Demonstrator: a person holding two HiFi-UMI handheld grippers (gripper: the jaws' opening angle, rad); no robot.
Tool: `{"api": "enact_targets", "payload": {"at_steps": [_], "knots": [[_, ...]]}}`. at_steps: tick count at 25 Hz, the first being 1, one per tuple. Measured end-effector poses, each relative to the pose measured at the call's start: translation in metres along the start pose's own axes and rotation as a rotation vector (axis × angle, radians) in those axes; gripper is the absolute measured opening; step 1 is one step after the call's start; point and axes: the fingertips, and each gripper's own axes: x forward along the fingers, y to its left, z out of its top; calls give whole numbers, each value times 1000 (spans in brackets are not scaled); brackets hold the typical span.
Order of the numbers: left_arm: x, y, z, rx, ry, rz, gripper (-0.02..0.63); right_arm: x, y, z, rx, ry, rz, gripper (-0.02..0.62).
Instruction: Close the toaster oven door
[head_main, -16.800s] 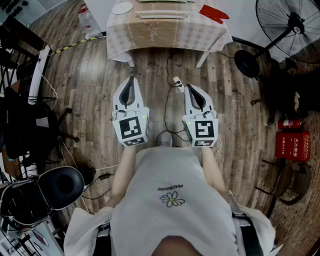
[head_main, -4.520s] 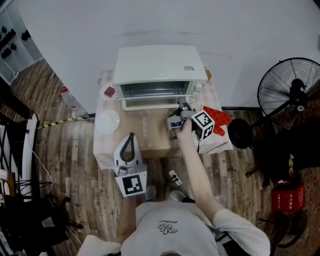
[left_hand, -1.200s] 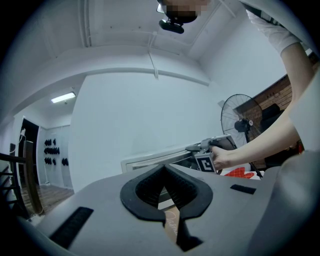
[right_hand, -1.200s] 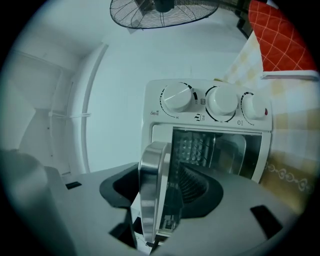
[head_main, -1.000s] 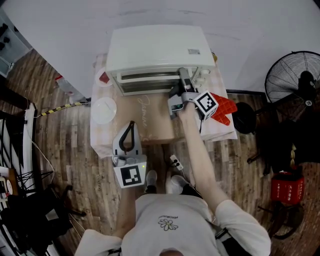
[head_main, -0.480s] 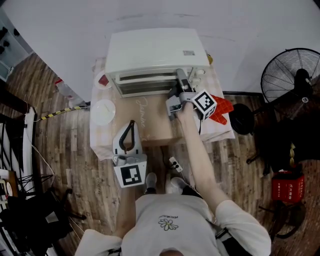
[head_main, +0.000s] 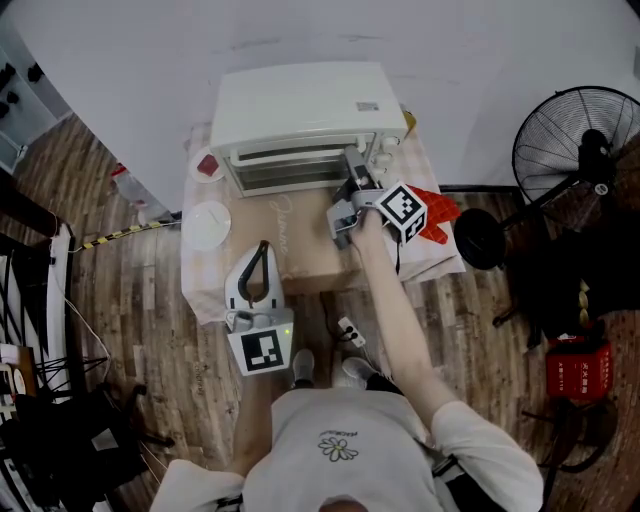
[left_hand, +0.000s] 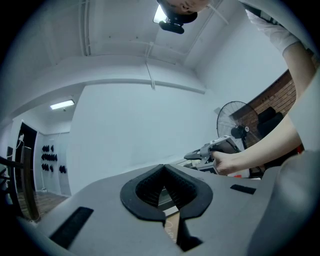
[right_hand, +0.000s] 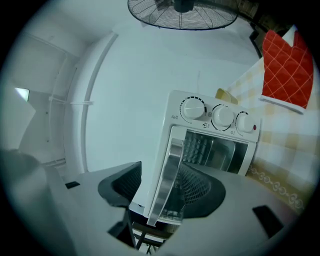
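The right gripper's (right_hand: 161, 192) fingers (right_hand: 121, 186) are standing wide apart and have just been opening, with the silver handle (right_hand: 167, 175) of the toaster oven door (right_hand: 210, 150) running between them. Neither pad is pressing on the bar, so nothing is being gripped. The door itself is lying up against the oven's front with its glass facing outward, though whether it is fully seated is not showing clearly. Beside the door, three knobs (right_hand: 222, 116) are sitting in a row on the control panel. The white toaster oven (head_main: 305, 105) is standing at the far side of the desk (head_main: 300, 262), backing onto the wall. The right gripper is reaching in toward the right part of the door, its marker cube (head_main: 402, 208) riding just behind. A red quilted oven mitt (head_main: 437, 212) is lying on the checked cloth just to the right of that gripper. The left gripper (head_main: 263, 248) is hovering over the desk's near edge, well apart from the oven, its fingers (left_hand: 145, 187) pressing together at the tips and carrying nothing. To its left a white plate (head_main: 207, 222) is resting on the desk. Farther back, beside the oven's left corner, a small dish (head_main: 206, 165) with something red in it is sitting. A standing fan (head_main: 575, 140) is occupying the wooden floor (head_main: 150, 300) off to the right.
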Motion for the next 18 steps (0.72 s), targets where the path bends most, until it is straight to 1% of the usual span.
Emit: {"api": "enact_targets", "payload": {"at_steps": [2, 5, 7, 9, 12, 15, 18], "knots": [[-2, -1, 3, 5, -5, -3, 17, -6, 5, -1, -35, 3, -1, 206], [-4, -4, 12, 19, -28, -8, 17, -13, 18, 1, -89, 9, 21, 206], [-6, -6, 17, 23, -43, -9, 17, -18, 31, 3, -125, 9, 48, 206], [-8, -7, 20, 25, -49, -9, 17, -25, 49, 4, -174, 10, 93, 206], [-11, -8, 26, 24, -62, -7, 17, -36, 82, 4, -298, 16, 174, 209], [-13, -11, 34, 29, -76, -11, 17, -52, 108, 3, -411, 19, 209, 209], [-16, -14, 42, 30, -90, -12, 17, -68, 138, -1, -555, 16, 250, 209]]}}
